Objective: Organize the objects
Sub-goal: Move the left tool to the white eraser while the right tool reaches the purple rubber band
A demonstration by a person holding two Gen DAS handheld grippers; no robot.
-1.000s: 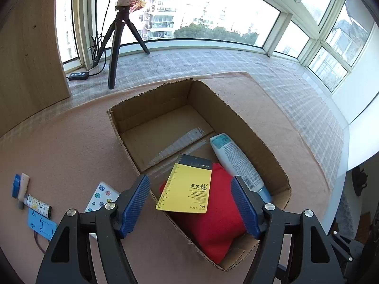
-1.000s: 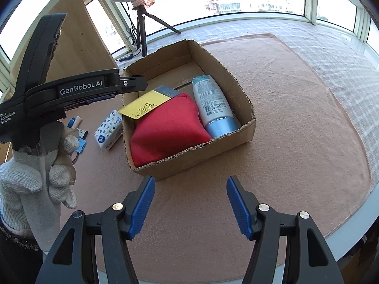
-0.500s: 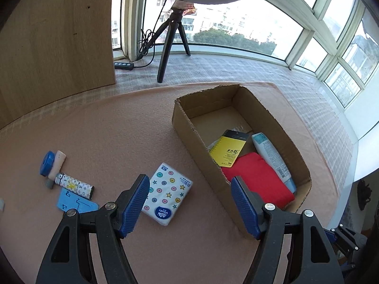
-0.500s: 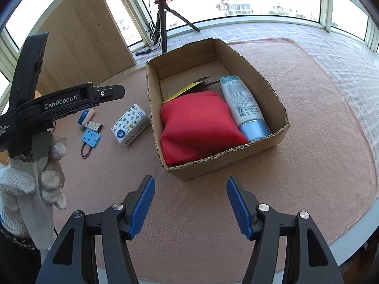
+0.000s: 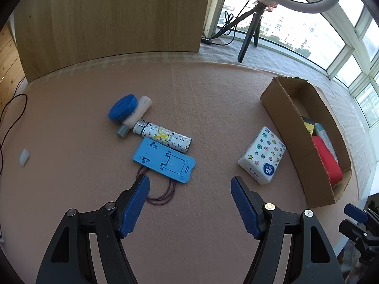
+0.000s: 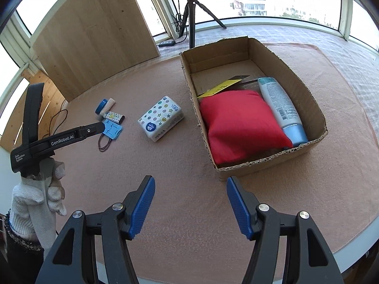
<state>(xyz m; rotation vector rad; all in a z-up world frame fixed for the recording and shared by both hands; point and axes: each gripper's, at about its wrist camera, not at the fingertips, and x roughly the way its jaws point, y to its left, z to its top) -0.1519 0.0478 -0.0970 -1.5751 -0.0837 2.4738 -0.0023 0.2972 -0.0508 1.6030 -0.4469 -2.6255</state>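
Note:
A cardboard box (image 6: 305, 99) holds a red cushion (image 6: 239, 123), a white and blue bottle (image 6: 281, 108) and a yellow booklet (image 6: 220, 87). Left of it on the mat lies a tissue pack (image 5: 263, 155) with stars and dots. Further left are a flat blue plastic piece (image 5: 165, 161), a patterned tube (image 5: 165, 138), a cream bottle (image 5: 136, 116), a blue round case (image 5: 123, 107) and a brown loop of band (image 5: 163, 194). My left gripper (image 5: 190, 203) hangs open just short of the blue piece. My right gripper (image 6: 190, 204) is open before the box, holding nothing.
A wooden panel (image 5: 113, 16) stands at the back left, with a ring light tripod (image 5: 248, 30) by the windows. A small white object (image 5: 23, 157) and a dark cable (image 5: 9, 111) lie at the far left. A gloved hand (image 6: 38, 203) holds the left gripper.
My left gripper has swung left, away from the box, and now faces the small items on the mat. My right gripper has drawn back slightly. Both stay open.

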